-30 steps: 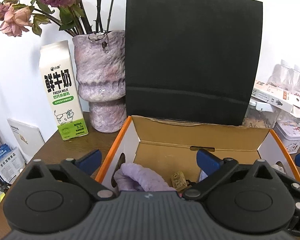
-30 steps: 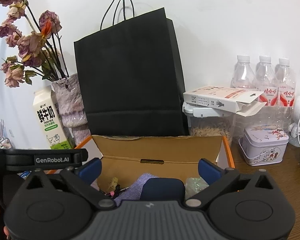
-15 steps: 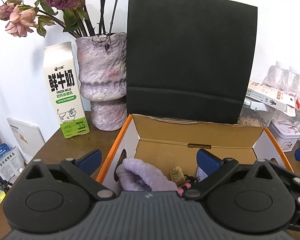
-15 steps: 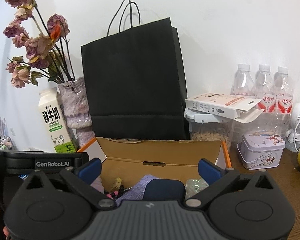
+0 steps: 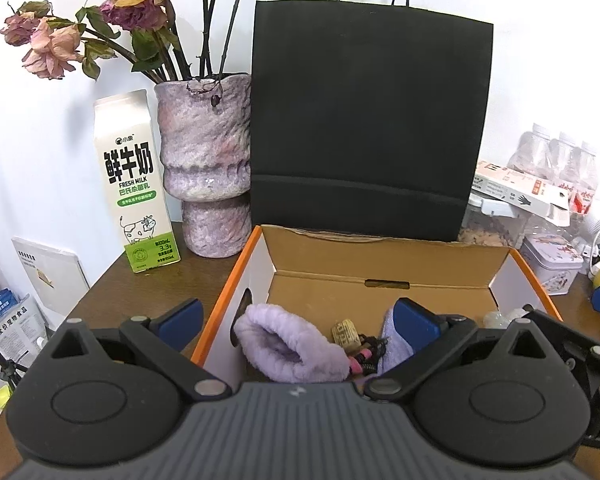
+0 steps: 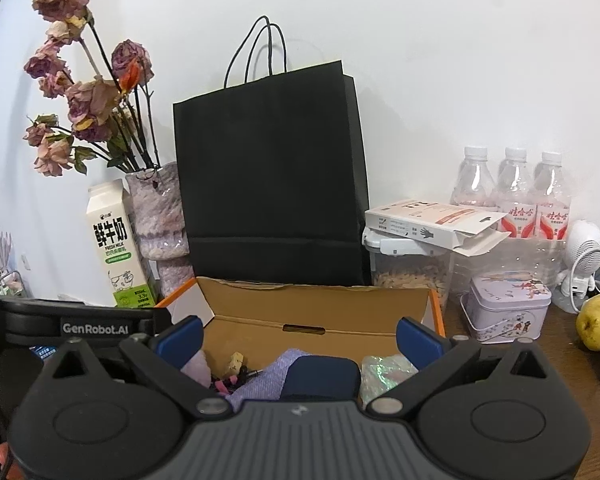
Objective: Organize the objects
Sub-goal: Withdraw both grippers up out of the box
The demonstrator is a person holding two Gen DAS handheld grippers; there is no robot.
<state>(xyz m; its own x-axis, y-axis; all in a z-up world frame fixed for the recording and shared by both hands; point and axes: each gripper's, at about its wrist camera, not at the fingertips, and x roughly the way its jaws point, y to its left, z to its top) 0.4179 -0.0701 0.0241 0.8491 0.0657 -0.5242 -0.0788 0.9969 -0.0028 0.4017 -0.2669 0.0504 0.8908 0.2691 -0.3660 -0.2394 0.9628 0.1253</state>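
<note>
Cardboard box point(image 5: 384, 268) with orange edges sits open on the brown surface point(image 5: 188, 284), its back wall just in front of a tall black paper bag point(image 5: 368, 128). Inside the box lie a fluffy lilac cloth point(image 5: 288, 344), a small tan tag-like piece point(image 5: 345, 331), a tangle of dark and pink cord point(image 5: 366, 354) and, nearer the right wall, a crinkly iridescent packet point(image 6: 384, 372). A dark blue object point(image 6: 320, 378) shows low in the right wrist view, just ahead of the tool body; what it is cannot be told.

The left claw point(image 5: 296, 318) hangs above the box's left wall, fingers spread wide and empty, one finger outside the wall and one over the interior. The right claw point(image 6: 298, 338) hovers over the box too, fingers likewise spread, gripping nothing.

Toward the surface's far left corner stand a milk carton point(image 5: 134, 184) and a mottled purple vase point(image 5: 206, 168) of dried roses point(image 5: 112, 12). Toward the far right are a clear container point(image 6: 410, 268) topped by a flat white carton point(image 6: 432, 226), three water bottles point(image 6: 512, 192), a patterned tin point(image 6: 506, 306) and a yellow-green fruit point(image 6: 598, 322).
</note>
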